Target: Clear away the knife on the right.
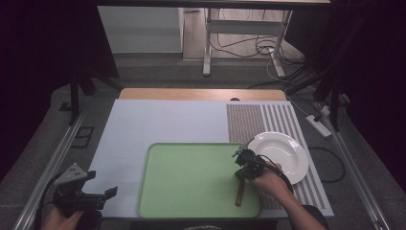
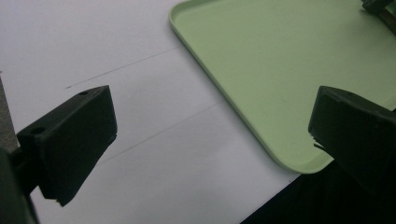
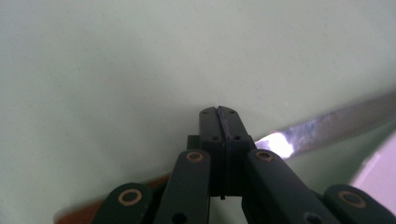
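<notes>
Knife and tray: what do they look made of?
Knife: the handle looks like brown wood; its blade looks like polished steel, with a bright glare. Tray: probably matte plastic, uniformly pale green with a rounded moulded rim.

My right gripper over green tray, knife beneath; white plate adjacent; left gripper off-tray.

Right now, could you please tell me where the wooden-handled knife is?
In the high view, the wooden-handled knife lies near the right edge of the green tray, beside the white plate, with the right gripper shut on it.
</notes>
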`<control>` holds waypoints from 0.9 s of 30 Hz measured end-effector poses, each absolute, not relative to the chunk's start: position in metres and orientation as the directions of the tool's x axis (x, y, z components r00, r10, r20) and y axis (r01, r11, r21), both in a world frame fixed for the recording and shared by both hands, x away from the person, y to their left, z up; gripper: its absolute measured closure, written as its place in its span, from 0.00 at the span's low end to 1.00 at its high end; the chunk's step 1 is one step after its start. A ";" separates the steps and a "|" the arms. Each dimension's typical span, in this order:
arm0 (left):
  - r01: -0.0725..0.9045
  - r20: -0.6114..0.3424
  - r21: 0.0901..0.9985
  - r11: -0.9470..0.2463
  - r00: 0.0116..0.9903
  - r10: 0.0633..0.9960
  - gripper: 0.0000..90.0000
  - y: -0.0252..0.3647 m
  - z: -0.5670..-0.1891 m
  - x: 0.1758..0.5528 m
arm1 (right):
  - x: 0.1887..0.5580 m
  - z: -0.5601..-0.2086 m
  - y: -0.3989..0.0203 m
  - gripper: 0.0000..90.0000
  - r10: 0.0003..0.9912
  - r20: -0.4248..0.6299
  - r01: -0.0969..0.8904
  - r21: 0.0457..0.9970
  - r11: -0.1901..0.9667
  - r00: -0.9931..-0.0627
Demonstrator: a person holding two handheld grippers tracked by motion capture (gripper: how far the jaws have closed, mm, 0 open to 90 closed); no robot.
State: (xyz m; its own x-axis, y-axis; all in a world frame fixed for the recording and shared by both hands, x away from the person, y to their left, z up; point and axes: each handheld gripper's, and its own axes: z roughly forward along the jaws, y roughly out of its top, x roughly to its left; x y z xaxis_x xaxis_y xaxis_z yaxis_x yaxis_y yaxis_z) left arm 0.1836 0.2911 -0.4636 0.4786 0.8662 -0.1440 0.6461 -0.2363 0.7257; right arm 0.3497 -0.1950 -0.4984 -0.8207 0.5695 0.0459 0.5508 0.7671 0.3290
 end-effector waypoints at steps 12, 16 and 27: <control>0.645 -0.141 0.726 -0.239 0.480 0.866 0.01 0.291 -0.464 0.184 | 0.351 -0.497 -0.215 0.99 0.610 0.046 0.592 0.310 0.744 -0.791; 0.645 -0.141 0.725 -0.240 0.480 0.866 0.01 0.291 -0.464 0.184 | 0.350 -0.496 -0.216 0.97 0.613 0.055 0.597 0.310 0.740 -0.788; 0.648 -0.163 0.729 -0.220 0.476 0.864 0.01 0.293 -0.464 0.184 | 0.347 -0.490 -0.206 0.82 0.595 0.062 0.570 0.380 0.729 -0.802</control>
State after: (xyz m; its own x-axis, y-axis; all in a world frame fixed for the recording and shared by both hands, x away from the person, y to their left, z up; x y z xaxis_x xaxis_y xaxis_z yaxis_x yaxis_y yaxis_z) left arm 0.1839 0.2930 -0.4639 0.4764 0.8640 -0.1626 0.6482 -0.2202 0.7289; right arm 0.3467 -0.2065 -0.4897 -0.8015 0.5947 0.0622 0.5701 0.7286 0.3796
